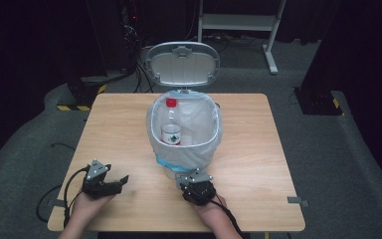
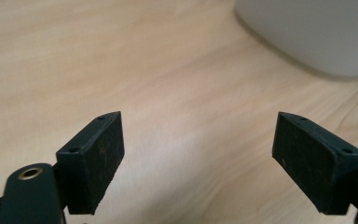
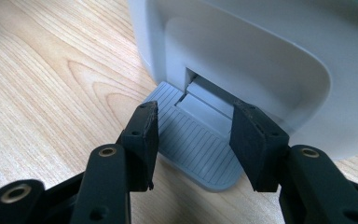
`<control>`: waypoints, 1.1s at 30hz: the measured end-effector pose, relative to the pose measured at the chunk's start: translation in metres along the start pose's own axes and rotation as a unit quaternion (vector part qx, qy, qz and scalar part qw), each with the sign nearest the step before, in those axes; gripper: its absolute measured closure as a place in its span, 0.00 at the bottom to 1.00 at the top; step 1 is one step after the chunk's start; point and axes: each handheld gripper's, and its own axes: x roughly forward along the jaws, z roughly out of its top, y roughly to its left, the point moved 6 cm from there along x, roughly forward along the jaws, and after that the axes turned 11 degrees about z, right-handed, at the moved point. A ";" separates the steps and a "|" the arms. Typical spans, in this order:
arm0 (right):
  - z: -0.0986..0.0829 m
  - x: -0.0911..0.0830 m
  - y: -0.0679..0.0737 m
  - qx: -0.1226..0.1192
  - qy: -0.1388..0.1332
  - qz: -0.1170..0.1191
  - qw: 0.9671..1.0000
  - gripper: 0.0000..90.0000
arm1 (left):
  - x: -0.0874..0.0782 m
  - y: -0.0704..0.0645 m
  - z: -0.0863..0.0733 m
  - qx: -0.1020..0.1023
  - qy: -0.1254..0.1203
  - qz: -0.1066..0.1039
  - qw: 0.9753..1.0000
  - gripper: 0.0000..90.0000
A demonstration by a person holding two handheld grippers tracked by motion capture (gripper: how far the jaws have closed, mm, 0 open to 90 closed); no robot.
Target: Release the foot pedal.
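A white pedal bin (image 1: 183, 152) lined with a clear bag stands at the table's middle, its grey lid (image 1: 181, 62) tipped up and open. Inside stands a clear bottle (image 1: 171, 127) with a red cap and red label. My right gripper (image 1: 187, 178) sits at the bin's front base. In the right gripper view its jaws (image 3: 196, 126) are apart, resting over the grey ribbed pedal (image 3: 200, 158) under the bin body (image 3: 242, 56). My left gripper (image 1: 121, 182) lies at the front left, open wide (image 2: 198, 135) over bare wood, nothing between its pads.
The wooden table (image 1: 248, 149) has bare room on both sides of the bin. A blurred part of the bin (image 2: 317, 32) shows at the upper right of the left gripper view. Dark equipment, cables and a white frame stand on the floor behind.
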 end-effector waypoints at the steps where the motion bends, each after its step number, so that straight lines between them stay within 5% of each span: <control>1: 0.000 0.000 0.000 0.000 0.000 0.000 1.000 0.57 | 0.001 0.000 -0.005 -0.001 0.009 0.000 1.000 0.18; 8: 0.000 0.000 0.000 0.000 0.000 0.000 1.000 0.57 | 0.010 -0.002 -0.029 0.007 0.042 0.001 0.999 0.16; 23: 0.003 -0.001 0.001 -0.007 0.012 -0.006 1.000 0.59 | 0.009 -0.002 -0.029 0.003 0.039 0.000 0.999 0.16; 33: 0.012 -0.033 0.021 -0.030 -0.046 0.017 0.998 0.66 | 0.008 -0.002 -0.030 0.000 0.039 0.004 0.999 0.17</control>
